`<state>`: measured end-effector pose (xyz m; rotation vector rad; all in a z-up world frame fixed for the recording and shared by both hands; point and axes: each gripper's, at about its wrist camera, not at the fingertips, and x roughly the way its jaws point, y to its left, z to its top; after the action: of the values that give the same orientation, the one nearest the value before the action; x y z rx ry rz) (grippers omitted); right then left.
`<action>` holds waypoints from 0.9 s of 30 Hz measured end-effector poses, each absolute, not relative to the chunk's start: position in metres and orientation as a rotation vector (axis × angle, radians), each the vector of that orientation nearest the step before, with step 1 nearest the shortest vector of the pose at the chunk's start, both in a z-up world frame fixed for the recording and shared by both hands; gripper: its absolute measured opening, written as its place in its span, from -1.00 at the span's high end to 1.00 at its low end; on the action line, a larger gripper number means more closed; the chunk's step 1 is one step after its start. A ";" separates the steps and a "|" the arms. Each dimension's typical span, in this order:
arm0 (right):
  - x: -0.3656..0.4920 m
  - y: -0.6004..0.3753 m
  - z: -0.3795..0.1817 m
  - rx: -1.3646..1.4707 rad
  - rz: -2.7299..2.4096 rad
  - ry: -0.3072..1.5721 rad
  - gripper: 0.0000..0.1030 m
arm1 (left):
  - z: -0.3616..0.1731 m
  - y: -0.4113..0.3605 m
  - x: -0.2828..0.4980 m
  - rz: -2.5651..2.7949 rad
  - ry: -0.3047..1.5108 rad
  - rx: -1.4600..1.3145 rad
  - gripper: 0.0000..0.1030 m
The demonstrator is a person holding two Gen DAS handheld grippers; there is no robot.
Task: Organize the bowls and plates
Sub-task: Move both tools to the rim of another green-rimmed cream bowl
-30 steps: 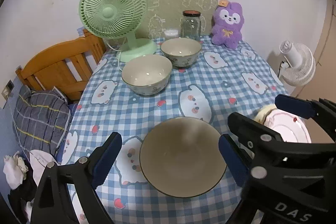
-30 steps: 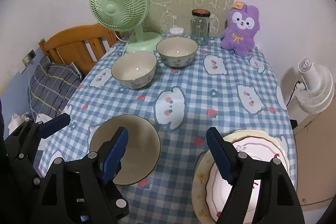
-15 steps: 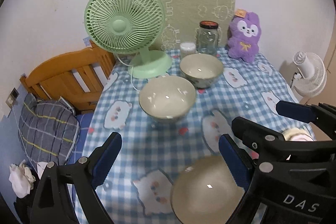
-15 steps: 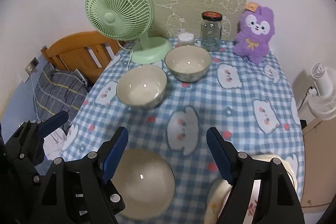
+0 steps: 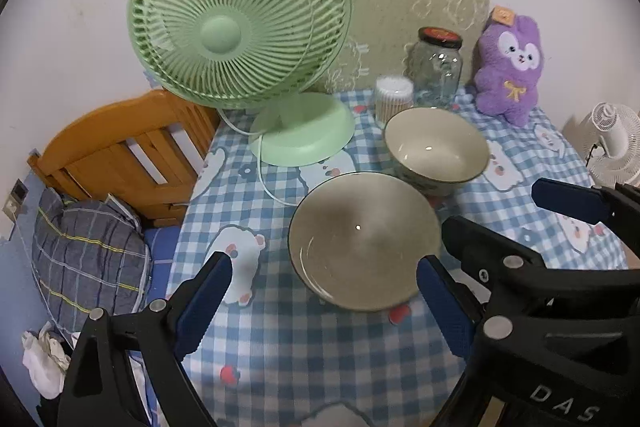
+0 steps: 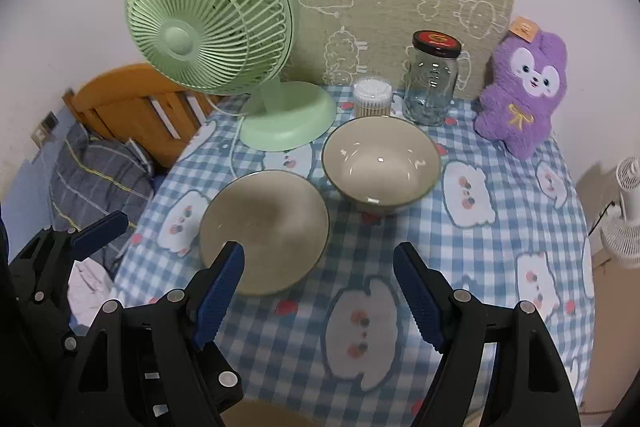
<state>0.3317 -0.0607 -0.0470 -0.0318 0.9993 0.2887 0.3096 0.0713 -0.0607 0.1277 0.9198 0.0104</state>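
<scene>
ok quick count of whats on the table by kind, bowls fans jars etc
bowls: 2 (nearer bowl, farther bowl)
green fan: 1
glass jar: 1
cotton swab tub: 1
purple plush: 1
total: 6

Pastel things on my checked cloth

Ahead of my grippers, a blue-and-white checked tablecloth (image 6: pixel 500 247) printed with white bears and red strawberries; two cream bowls, the near bowl (image 6: pixel 264 231) and the far bowl (image 6: pixel 380 163), both dark-rimmed; a mint-green fan (image 6: pixel 208 27); a purple plush rabbit (image 6: pixel 520 87); a clear jar (image 6: pixel 430 91) with red-black lid. My pads (image 6: pixel 218 291) are blue.
</scene>
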 end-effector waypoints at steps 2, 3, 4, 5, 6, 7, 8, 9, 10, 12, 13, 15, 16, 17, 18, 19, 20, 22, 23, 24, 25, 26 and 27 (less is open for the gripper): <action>0.343 -0.055 -0.055 -0.033 0.288 1.010 -0.54 | -0.068 0.075 0.320 0.014 0.932 0.128 -0.84; 0.347 -0.054 -0.059 -0.031 0.289 1.016 -0.54 | -0.071 0.077 0.324 0.017 0.934 0.129 -0.84; 0.353 -0.052 -0.064 -0.026 0.291 1.028 -0.54 | -0.075 0.080 0.329 0.020 0.940 0.132 -0.84; 0.357 -0.051 -0.067 -0.024 0.291 1.034 -0.54 | -0.078 0.081 0.332 0.020 0.945 0.134 -0.84; 0.361 -0.049 -0.071 -0.023 0.290 1.040 -0.54 | -0.082 0.083 0.337 0.021 0.952 0.137 -0.84; 0.366 -0.047 -0.076 -0.027 0.286 1.047 -0.54 | -0.085 0.084 0.339 0.022 0.957 0.138 -0.84; 0.370 -0.046 -0.079 -0.031 0.282 1.052 -0.54 | -0.089 0.086 0.343 0.024 0.965 0.138 -0.84; 0.375 -0.044 -0.085 -0.036 0.279 1.061 -0.54 | -0.095 0.089 0.347 0.028 0.974 0.135 -0.84; 0.378 -0.043 -0.088 -0.036 0.275 1.068 -0.54 | -0.099 0.090 0.350 0.030 0.979 0.135 -0.83; 0.385 -0.039 -0.099 -0.028 0.264 1.098 -0.54 | -0.109 0.093 0.357 0.040 0.999 0.139 -0.76; 0.388 -0.038 -0.105 -0.020 0.270 1.115 -0.54 | -0.115 0.096 0.361 0.037 1.015 0.129 -0.71; 0.392 -0.035 -0.113 -0.013 0.276 1.129 -0.54 | -0.121 0.100 0.364 0.024 1.034 0.109 -0.65; 0.394 -0.035 -0.117 -0.015 0.274 1.132 -0.54 | -0.124 0.102 0.365 0.021 1.040 0.096 -0.63; 0.395 -0.034 -0.119 -0.019 0.270 1.130 -0.54 | -0.127 0.103 0.366 0.018 1.041 0.089 -0.61; 0.396 -0.034 -0.122 -0.024 0.258 1.128 -0.54 | -0.129 0.103 0.367 0.015 1.042 0.086 -0.58; 0.397 -0.034 -0.124 -0.024 0.250 1.128 -0.53 | -0.131 0.104 0.368 0.012 1.047 0.085 -0.56; 0.398 -0.034 -0.126 -0.020 0.249 1.131 -0.52 | -0.134 0.104 0.370 0.009 1.054 0.081 -0.50; 0.401 -0.034 -0.133 -0.013 0.257 1.149 -0.41 | -0.141 0.104 0.372 0.003 1.071 0.077 -0.38; 0.402 -0.033 -0.136 -0.013 0.260 1.159 -0.37 | -0.143 0.103 0.373 0.000 1.075 0.076 -0.30; 0.403 -0.033 -0.140 -0.015 0.262 1.171 -0.36 | -0.146 0.104 0.375 -0.003 1.082 0.072 -0.22; 0.404 -0.033 -0.143 -0.016 0.263 1.179 -0.32 | -0.149 0.103 0.376 -0.006 1.089 0.068 -0.15; 0.404 -0.033 -0.146 -0.014 0.262 1.183 -0.28 | -0.152 0.103 0.377 -0.006 1.097 0.067 -0.05; 0.405 -0.033 -0.149 -0.013 0.257 1.188 -0.26 | -0.155 0.103 0.379 -0.004 1.106 0.065 0.04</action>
<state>0.4051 -0.0334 -0.1490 -0.0127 1.1881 0.2572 0.3786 0.1031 -0.1550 0.0647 1.1060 -0.0041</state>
